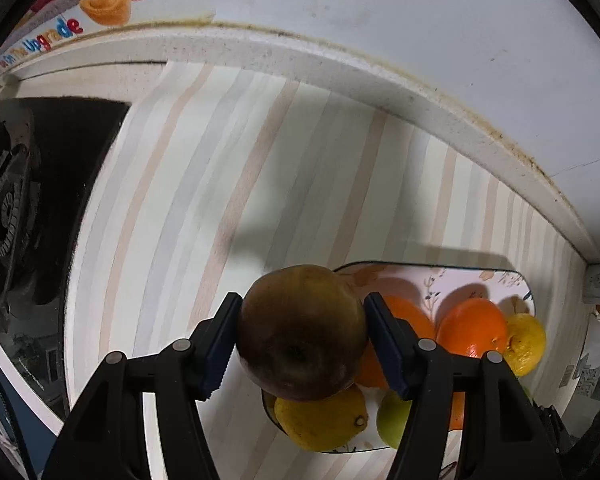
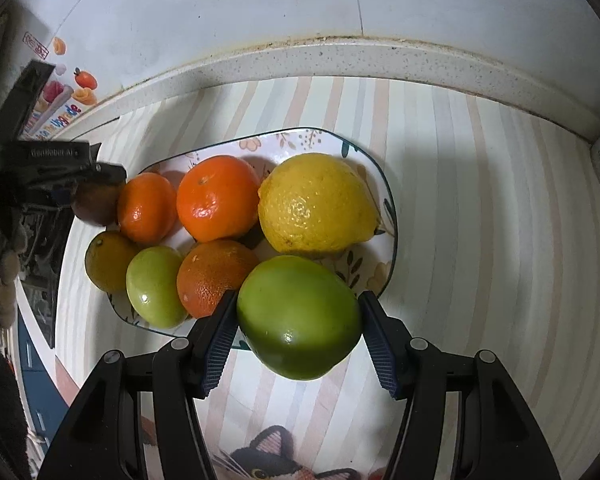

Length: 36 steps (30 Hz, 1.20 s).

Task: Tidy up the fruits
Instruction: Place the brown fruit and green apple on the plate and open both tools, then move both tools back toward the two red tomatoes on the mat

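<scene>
My left gripper (image 1: 300, 336) is shut on a dark brown round fruit (image 1: 302, 332), held above the left end of the floral plate (image 1: 440, 276). In the right wrist view the left gripper (image 2: 88, 184) shows at the plate's left end with the brown fruit (image 2: 94, 208). My right gripper (image 2: 298, 320) is shut on a large green fruit (image 2: 298, 316) at the front edge of the plate (image 2: 388, 216). The plate holds oranges (image 2: 218, 198), a big lemon (image 2: 316, 202), a small green fruit (image 2: 154, 286) and a yellowish fruit (image 2: 108, 262).
A striped mat (image 1: 204, 184) covers the counter. A raised speckled ledge (image 2: 340, 60) and white wall run along the back. A gas stove (image 1: 12, 208) lies at the left. A cat-pattern mat (image 2: 268, 460) lies in front.
</scene>
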{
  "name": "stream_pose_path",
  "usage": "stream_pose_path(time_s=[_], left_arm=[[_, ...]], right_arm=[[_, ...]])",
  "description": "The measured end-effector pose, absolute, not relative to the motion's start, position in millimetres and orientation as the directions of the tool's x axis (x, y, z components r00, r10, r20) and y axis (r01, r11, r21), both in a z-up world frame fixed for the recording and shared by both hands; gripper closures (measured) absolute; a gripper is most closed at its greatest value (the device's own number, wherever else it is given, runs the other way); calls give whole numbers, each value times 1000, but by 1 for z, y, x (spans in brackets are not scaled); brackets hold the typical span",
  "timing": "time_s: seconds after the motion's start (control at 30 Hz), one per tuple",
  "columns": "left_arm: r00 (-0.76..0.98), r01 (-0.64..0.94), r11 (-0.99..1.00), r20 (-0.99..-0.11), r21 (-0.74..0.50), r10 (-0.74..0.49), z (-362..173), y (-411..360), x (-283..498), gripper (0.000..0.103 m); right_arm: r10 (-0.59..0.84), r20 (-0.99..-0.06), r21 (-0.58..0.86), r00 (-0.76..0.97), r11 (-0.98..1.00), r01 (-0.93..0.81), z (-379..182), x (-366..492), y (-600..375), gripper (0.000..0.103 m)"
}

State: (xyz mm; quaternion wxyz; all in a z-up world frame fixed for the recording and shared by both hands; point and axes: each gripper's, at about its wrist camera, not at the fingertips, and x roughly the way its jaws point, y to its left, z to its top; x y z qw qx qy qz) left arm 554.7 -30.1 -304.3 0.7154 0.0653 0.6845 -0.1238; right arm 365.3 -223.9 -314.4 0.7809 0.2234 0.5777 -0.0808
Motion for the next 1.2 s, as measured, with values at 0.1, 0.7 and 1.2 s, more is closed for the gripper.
stream_pose_path(time_s=[0.1, 0.7, 1.2], left_arm=[[17, 264, 961, -995, -86, -94, -308, -28, 553, 42], [176, 236, 972, -984, 5, -38, -243, 2, 509, 17], [430, 187, 981, -902, 53, -33, -152, -15, 335, 17]], right_arm=[[153, -930, 286, 333, 871, 398, -317, 363, -229, 40], [112, -946, 218, 306, 915, 339, -269, 347, -224, 7], [46, -920, 136, 390, 969, 205, -173, 267, -228, 7]])
